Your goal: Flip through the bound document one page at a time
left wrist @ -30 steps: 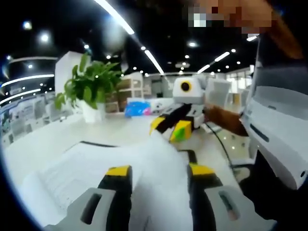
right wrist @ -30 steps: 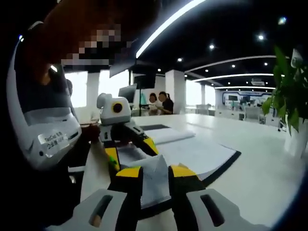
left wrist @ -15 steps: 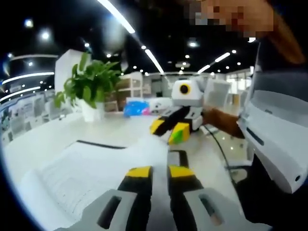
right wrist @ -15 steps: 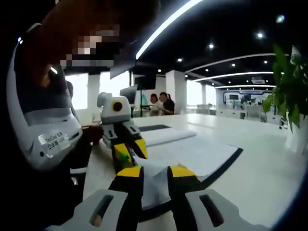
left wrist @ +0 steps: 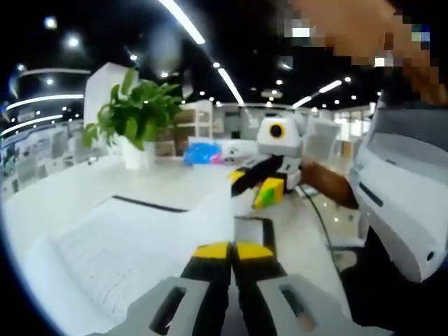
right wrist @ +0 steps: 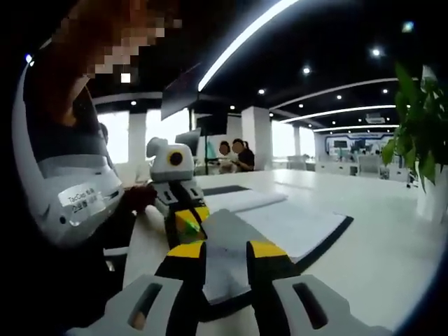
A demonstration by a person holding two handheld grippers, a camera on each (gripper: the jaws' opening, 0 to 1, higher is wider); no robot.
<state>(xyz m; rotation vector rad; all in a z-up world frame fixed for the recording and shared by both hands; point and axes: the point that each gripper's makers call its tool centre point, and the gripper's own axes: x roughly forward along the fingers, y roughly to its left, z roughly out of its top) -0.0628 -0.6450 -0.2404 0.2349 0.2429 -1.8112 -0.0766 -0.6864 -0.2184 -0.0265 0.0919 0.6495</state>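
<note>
Left gripper [left wrist: 233,250]: fingers pressed together, pinching a lifted page [left wrist: 218,213] of the document [left wrist: 105,252], yellow tips meeting on the sheet's edge. The page is rising from the spread toward 12 o'clock in the left gripper view. The document is lying open on the white bench [left wrist: 63,196], a dark cover edge showing at 10 o'clock of the spread.

Right gripper [right wrist: 225,250]: fingers spread, a page [right wrist: 225,255] standing between them; cannot tell whether either tip is touching it. In the right gripper view the left gripper [right wrist: 187,218] is sitting at 11 o'clock from the right fingertips, closed on the same sheet. The open document [right wrist: 280,224] is stretching away toward 2 o'clock on the bench [right wrist: 378,245].

In the left gripper view the right gripper [left wrist: 260,187] is hanging at 1 o'clock from the left fingertips, its yellow and green tips apart.

A plant [left wrist: 136,119] in a white pot is sitting on the bench at 10 o'clock, well apart from the document. A person's white sleeve [left wrist: 399,203] is showing at 3 o'clock. Two people [right wrist: 234,155] are sitting far back at 12 o'clock in the right gripper view.
</note>
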